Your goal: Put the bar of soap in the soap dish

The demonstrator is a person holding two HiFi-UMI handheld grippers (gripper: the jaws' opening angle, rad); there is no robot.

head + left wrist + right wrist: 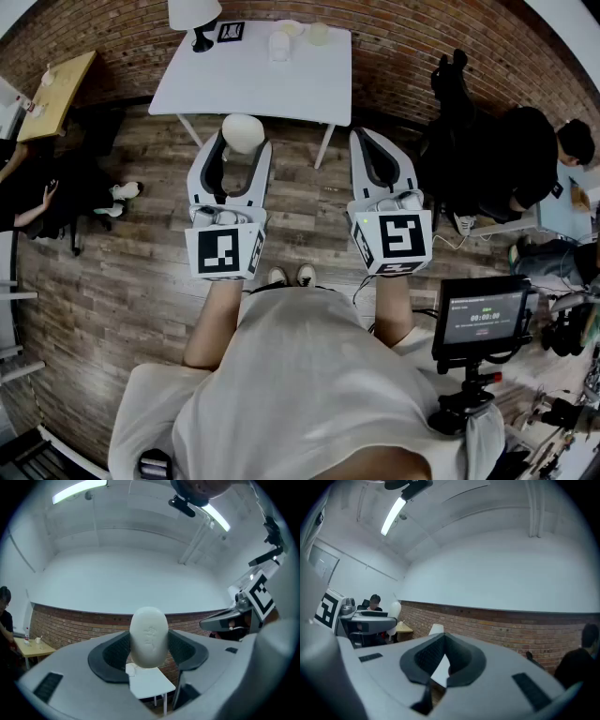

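Left tongs (243, 142): pinching the bar of soap (148, 637), a pale oval standing upright between the pads, held in the air near the front edge of the white bench (253, 84). Right tongs (366, 139): pressed together, empty. Bench carries a lamp (195, 19).

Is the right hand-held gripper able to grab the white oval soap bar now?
Probably not yet: the white oval soap bar is clamped in the left hand-held gripper, and the right hand-held gripper beside it has its jaws shut.
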